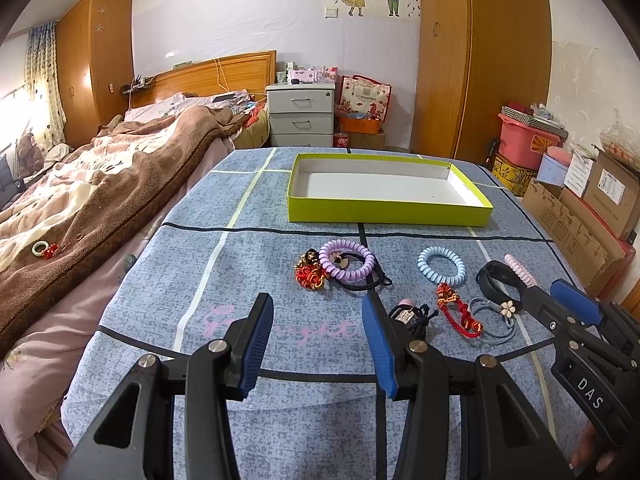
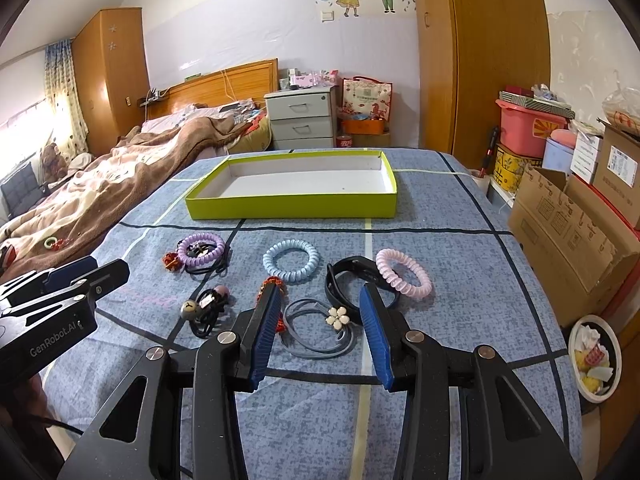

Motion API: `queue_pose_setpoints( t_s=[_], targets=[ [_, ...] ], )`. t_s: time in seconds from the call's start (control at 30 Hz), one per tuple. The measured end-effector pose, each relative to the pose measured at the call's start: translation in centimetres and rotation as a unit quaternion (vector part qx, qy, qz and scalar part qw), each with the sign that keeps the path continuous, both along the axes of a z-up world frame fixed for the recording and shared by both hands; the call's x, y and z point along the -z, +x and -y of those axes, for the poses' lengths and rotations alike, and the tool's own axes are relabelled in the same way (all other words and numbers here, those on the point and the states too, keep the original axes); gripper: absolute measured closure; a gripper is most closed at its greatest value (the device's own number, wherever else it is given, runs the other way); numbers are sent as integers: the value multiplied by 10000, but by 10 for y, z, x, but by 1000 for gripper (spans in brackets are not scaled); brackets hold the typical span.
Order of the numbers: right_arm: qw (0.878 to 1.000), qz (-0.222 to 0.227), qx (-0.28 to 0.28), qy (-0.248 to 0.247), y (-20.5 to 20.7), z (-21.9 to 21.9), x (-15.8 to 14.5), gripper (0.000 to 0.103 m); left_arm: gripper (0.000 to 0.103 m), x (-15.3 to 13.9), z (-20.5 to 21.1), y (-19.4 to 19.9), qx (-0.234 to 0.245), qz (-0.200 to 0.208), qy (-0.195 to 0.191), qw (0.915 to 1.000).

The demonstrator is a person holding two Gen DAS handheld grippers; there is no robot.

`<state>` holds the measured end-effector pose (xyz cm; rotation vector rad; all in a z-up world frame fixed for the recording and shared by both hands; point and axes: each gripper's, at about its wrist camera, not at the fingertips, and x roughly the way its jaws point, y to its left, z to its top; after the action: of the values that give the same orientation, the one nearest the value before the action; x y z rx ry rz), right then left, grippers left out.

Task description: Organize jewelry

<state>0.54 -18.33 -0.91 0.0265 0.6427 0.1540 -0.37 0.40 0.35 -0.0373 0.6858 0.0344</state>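
Observation:
A shallow lime-green box (image 1: 384, 212) (image 2: 292, 206) with a white inside sits empty at the far side of the blue cloth. Before it lie a purple coil tie (image 1: 347, 260) (image 2: 201, 253), a blue coil tie (image 1: 441, 265) (image 2: 291, 261), a pink coil tie (image 1: 520, 270) (image 2: 403, 273), a black band (image 1: 494, 280) (image 2: 352, 280), a red cord bracelet (image 1: 458, 312), a grey flower hair tie (image 2: 337, 316) and a black tie with charms (image 2: 206, 308). My left gripper (image 1: 318, 334) is open over bare cloth. My right gripper (image 2: 320, 324) is open above the flower tie.
A bed with a brown blanket (image 1: 100, 196) borders the cloth's left edge, with a small bracelet (image 1: 42, 249) on it. Cardboard boxes (image 2: 572, 236) and a bowl of scraps (image 2: 594, 360) stand to the right. A grey nightstand (image 1: 301, 114) and wardrobes stand behind.

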Motion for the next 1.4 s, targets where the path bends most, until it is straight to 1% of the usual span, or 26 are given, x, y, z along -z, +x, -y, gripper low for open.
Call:
queue_pose_setpoints(
  t_s=[1.4],
  targets=[
    [10000, -7, 13, 2, -4, -2, -1, 61, 55, 0, 1, -3, 5, -3, 31, 10000]
  ],
)
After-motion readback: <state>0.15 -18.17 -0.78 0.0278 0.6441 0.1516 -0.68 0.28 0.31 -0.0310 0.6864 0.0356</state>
